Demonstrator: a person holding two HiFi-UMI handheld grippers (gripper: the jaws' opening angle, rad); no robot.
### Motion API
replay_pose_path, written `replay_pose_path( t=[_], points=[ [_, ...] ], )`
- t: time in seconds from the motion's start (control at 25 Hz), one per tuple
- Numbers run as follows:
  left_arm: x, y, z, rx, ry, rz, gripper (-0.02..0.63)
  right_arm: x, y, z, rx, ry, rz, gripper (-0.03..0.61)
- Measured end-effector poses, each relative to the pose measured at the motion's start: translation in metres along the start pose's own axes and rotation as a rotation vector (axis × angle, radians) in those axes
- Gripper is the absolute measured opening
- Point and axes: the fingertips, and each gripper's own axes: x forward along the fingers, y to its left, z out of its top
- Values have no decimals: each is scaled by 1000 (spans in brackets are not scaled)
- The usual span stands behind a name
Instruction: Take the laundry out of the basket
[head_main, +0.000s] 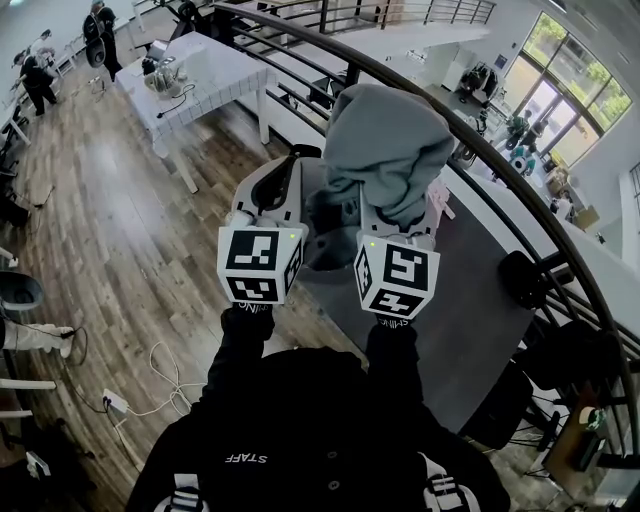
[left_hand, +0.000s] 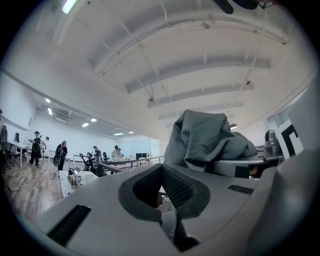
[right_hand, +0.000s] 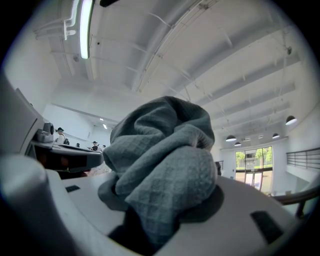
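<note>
My right gripper has its fingers partly closed on a grey towel, clamped round a thick wad of it. Most of the cloth is piled in loose folds above the fingers. It is held up in the air over the left end of the dark counter, clear of any surface. I cannot make out the basket; whatever lies below is hidden behind the two grippers.

My left gripper is raised just beside the right one, fingers drawn together with nothing between them.

The grip worries me most. The fingers hold a bunch, not a flat edge, so I judge that a quick swing could let a fold work loose and the whole towel slide out. With the left fingers closed and empty, nothing is ready to catch it.

Where it falls matters too. The curved railing runs just past the counter's far edge, and a towel let go while I reach that way could go over it. Let go over the left edge, it lands on the wooden floor.

The piled cloth could also flop forward over the right gripper's camera and blind me as I set it down.
</note>
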Motion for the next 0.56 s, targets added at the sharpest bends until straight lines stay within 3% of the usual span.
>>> replay_pose_path(
  t=[0.56],
  points=[
    [3,2,0,-1,-4,-4,0,0,0,3,-12,-18,-7,245]
  ],
)
